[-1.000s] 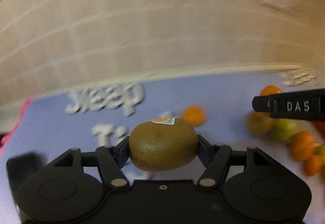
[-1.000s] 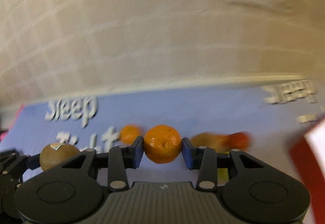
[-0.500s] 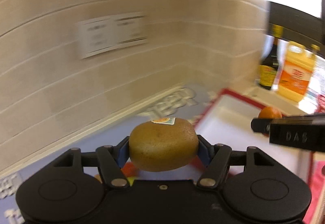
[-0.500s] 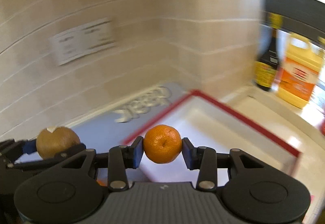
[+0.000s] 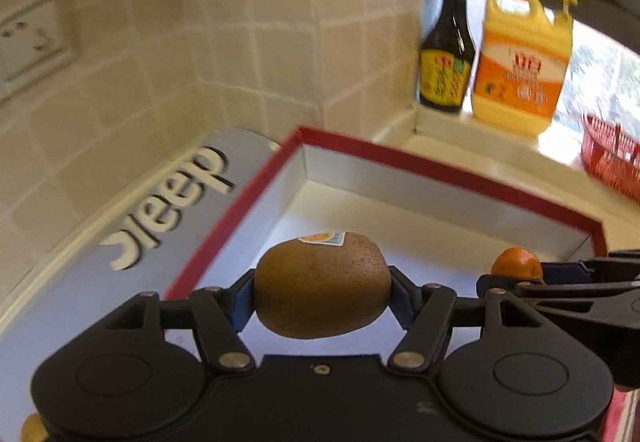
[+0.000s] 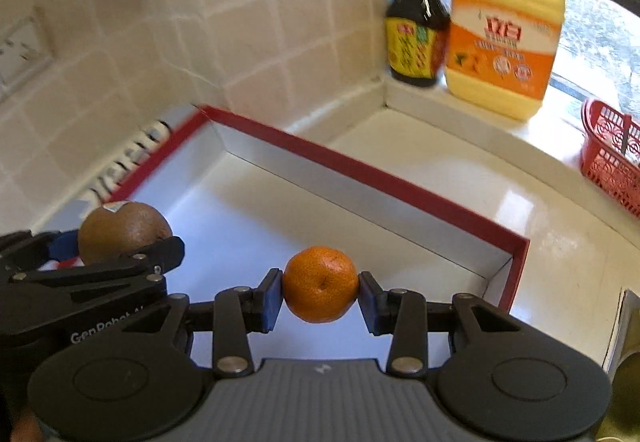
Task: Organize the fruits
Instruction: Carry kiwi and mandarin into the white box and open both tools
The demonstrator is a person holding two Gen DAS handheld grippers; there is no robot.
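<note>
Your left tool [image 5: 322, 292] is clamped on the kiwi [image 5: 322, 284], its pads pressing the fruit's two ends — the wide span is only the kiwi's length, not slack. It hangs over the near-left corner of the red-rimmed tray [image 5: 440, 171], just inside the rim by the blue mat [image 5: 132, 262]. Your right tool [image 6: 320, 296] is nearly closed on the mandarin [image 6: 320, 284], gripped at its sides and held over the tray's bare white floor — clear of the walls, so I judge both fruits are ready to lower. At the tabletop's far-right corner stand a dark bottle [image 6: 416, 17] and yellow jug [image 6: 504, 25].
</note>
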